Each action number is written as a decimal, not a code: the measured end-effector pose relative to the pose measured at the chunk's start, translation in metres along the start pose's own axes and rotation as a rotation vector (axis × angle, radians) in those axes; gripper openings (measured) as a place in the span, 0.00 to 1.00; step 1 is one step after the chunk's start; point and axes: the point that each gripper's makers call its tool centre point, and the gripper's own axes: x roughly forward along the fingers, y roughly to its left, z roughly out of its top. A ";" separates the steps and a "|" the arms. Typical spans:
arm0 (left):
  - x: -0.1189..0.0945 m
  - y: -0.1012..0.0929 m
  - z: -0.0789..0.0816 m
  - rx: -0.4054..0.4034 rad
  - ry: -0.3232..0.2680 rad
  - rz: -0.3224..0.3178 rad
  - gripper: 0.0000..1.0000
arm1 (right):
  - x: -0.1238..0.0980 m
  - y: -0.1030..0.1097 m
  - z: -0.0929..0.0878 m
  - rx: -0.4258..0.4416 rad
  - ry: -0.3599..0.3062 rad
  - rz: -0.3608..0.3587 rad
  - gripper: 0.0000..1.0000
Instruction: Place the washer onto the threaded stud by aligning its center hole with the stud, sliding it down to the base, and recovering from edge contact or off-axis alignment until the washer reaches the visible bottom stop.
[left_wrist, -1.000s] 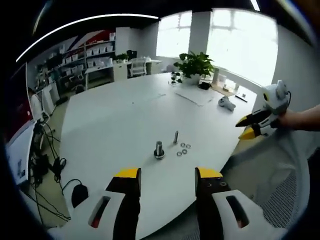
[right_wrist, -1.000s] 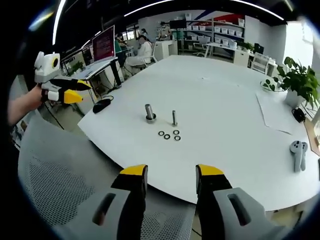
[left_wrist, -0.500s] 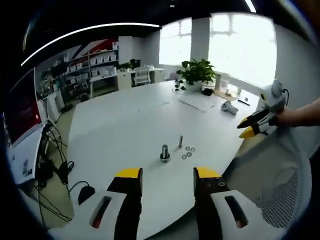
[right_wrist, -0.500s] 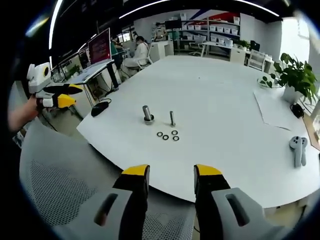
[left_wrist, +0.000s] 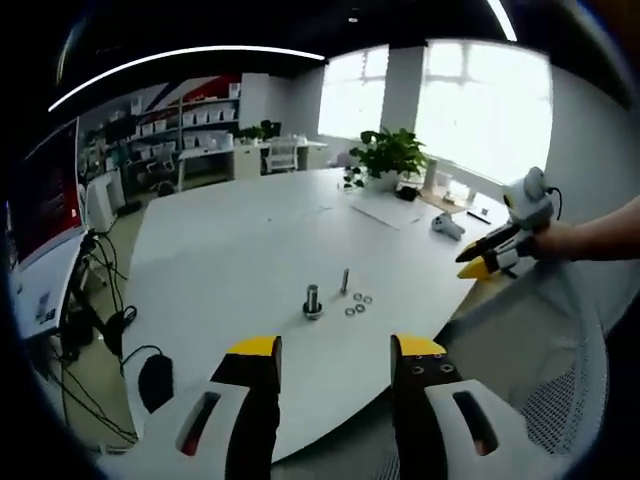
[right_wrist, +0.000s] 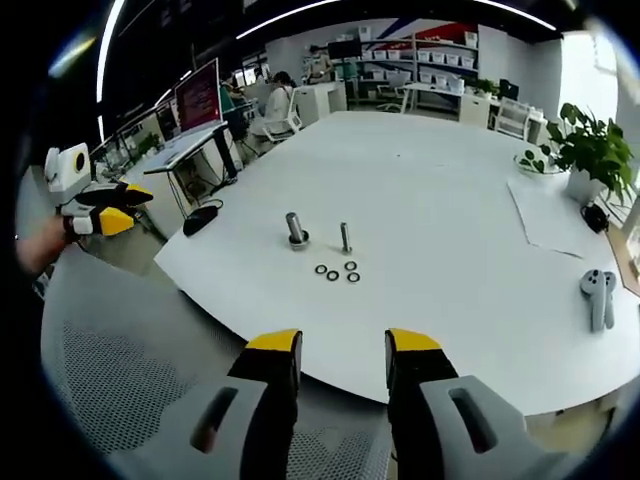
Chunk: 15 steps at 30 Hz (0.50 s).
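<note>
Holding both grippers empty, jaws parted, we hover off the counter's (right_wrist: 480, 200) edge: right gripper (right_wrist: 343, 345) over a mesh chair (right_wrist: 110, 380), left gripper (left_wrist: 333, 350) likewise back from the rim. Three washers (right_wrist: 337, 271) lie flat, thin metal rings near the slim threaded stud (right_wrist: 345, 238) and a thicker bolt (right_wrist: 295, 228). We judge the risks plain: blunt jaws may skid a ring across the smooth white top, and a tilted washer could catch on the threads.

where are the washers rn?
In the right gripper view, three washers lie loose on the white table, just in front of the thin stud and beside the thicker bolt.
</note>
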 end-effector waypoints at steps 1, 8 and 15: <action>-0.001 0.000 0.000 -0.002 -0.006 0.004 0.42 | 0.000 0.000 0.000 -0.001 0.000 0.000 0.36; -0.005 0.011 0.003 0.007 -0.045 0.062 0.42 | 0.000 0.000 0.000 -0.001 0.009 -0.003 0.36; -0.006 0.008 0.000 0.002 -0.041 0.066 0.42 | 0.004 -0.001 -0.007 -0.001 0.023 0.000 0.37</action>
